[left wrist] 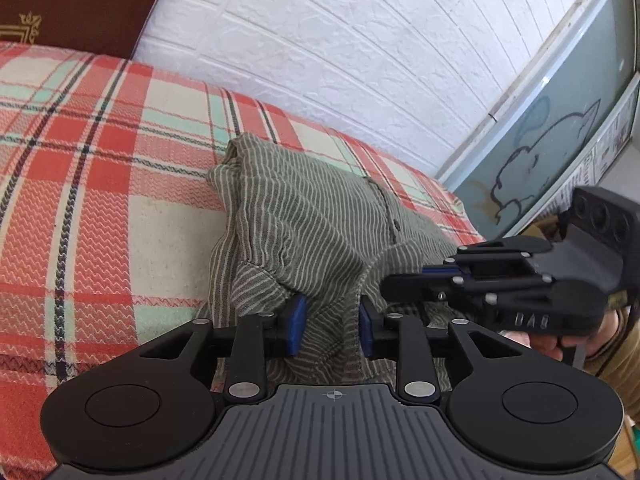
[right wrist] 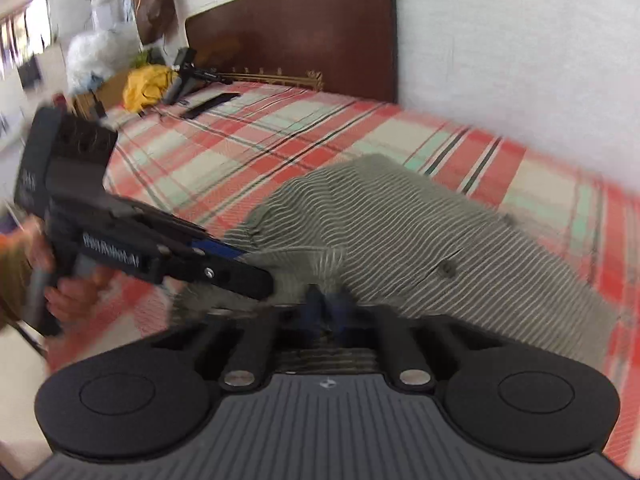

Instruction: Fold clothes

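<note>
Left wrist view, striped shirt (left wrist: 304, 220) (crumpled) on plaid bed (left wrist: 100, 160)

Bed (left wrist: 100, 184) under plaid cover, red, cream, mint, dark lines. Green striped garment (left wrist: 304, 232) lies rumpled on it, directly ahead of both tongs, near wall-side edge. In right wrist view, far beyond tongs toward dark headboard (right wrist: 304, 32): flat black bar (right wrist: 210, 105), yellow bundle (right wrist: 146, 84), black stand-like object (right wrist: 188, 76), blurred.
</note>
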Motion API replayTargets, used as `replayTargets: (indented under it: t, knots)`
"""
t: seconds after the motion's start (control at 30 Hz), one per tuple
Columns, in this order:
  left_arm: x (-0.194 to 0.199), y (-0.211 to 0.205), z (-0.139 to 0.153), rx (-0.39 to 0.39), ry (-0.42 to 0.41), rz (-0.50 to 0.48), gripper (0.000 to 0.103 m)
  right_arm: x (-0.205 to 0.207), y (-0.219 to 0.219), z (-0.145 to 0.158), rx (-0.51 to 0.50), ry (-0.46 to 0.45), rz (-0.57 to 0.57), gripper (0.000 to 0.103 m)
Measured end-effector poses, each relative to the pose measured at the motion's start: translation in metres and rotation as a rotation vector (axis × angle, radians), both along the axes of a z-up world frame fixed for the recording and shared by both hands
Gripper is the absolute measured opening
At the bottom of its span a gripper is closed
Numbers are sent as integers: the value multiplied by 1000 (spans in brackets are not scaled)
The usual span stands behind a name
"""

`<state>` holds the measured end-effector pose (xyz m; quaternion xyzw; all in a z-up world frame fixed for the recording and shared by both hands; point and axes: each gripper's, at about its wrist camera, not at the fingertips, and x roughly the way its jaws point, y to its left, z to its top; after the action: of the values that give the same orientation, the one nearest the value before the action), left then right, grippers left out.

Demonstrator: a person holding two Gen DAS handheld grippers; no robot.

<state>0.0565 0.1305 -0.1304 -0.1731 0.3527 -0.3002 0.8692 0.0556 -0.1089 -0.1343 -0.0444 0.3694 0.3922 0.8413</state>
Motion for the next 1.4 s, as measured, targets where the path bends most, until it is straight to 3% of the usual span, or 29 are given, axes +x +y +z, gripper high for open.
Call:
replayTargets:
  t: [0.1,0.27,0.3,0.37,0.53,0.57,0.63,0.73,0.83,0.87,1.0,1.13,1.23,1.4]
  knots:
    - [-20,-6,3,51,-60,44,56,7,-5,7,73,16,-42,3]
    - [-38,-16,1,112,-100,109,52,12,0,9,104,15,-40,4]
    - [-39,-18,2,134,-106,114,49,13,0,9,110,18,-42,4]
    - [-44,-19,4,150,-109,118,25,14,-2,8,125,27,-50,4]
    - [-51,-15,6,109,-102,115,8,16,-8,8,157,43,-64,4]
    - [-50,-11,4,70,-87,109,7,16,-8,8,159,45,-64,4]
    - [-43,4,-3,-87,-28,99,5,16,-8,8,165,48,-73,4]
    - [-31,35,-18,-414,65,126,3,11,-12,9,157,33,-88,9]
    - [-26,49,-21,-533,74,150,3,-4,-20,18,175,-27,-100,21]
    - [-25,51,-21,-549,76,148,3,-12,-23,23,185,-59,-107,30]
    - [-18,47,-19,-541,91,115,3,-52,-22,36,182,-195,-44,33]
    - [-10,45,-23,-596,113,102,4,-74,-2,24,94,-211,104,31]
    - [-7,44,-22,-598,114,111,4,-75,11,12,21,-238,121,31]
    - [-7,46,-22,-591,115,120,4,-68,18,1,-27,-209,143,33]
